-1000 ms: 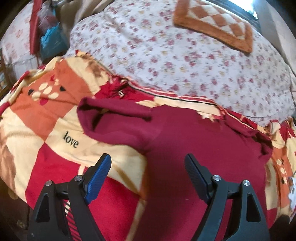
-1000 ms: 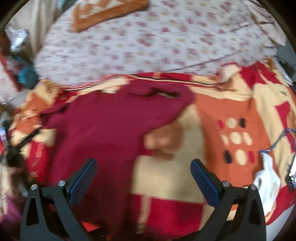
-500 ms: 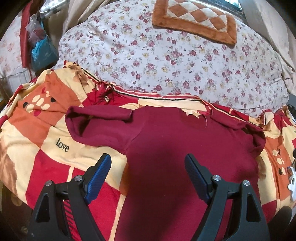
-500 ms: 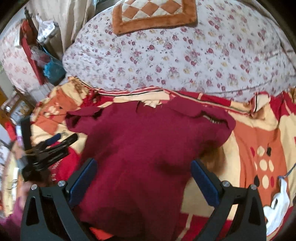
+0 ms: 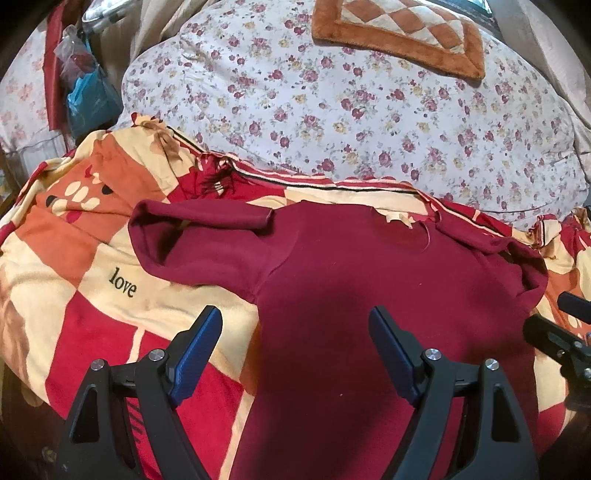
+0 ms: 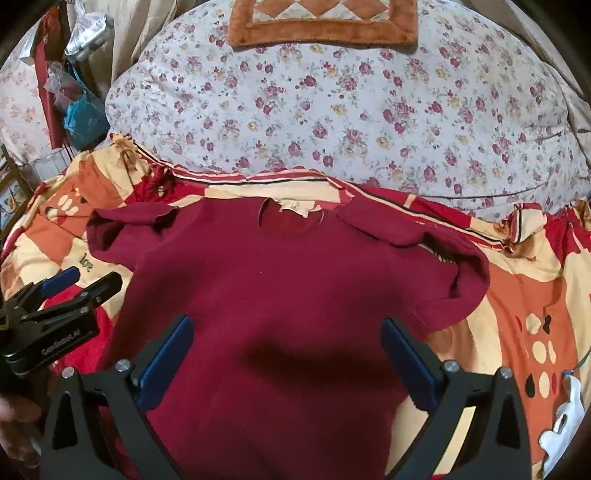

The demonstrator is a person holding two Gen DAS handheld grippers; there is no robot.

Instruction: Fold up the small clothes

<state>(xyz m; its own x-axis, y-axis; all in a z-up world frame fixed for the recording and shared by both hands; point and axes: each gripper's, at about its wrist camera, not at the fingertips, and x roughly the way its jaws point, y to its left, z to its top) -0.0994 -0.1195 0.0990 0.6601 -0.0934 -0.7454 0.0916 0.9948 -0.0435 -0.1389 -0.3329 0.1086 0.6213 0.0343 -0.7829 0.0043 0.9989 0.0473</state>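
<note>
While both grippers, left (image 5: 295, 354) and right (image 6: 286, 363), hover spread and empty, the maroon shirt (image 6: 280, 295) lies flat on the patterned blanket (image 5: 110, 277); its curled sleeves could bunch, skewing any fold.

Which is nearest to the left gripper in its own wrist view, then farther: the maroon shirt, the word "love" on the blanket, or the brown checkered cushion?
1. Maroon shirt, lying under the open left gripper.
2. "love" print, off to the left.
3. Brown checkered cushion, far top right on the floral quilt.
</note>
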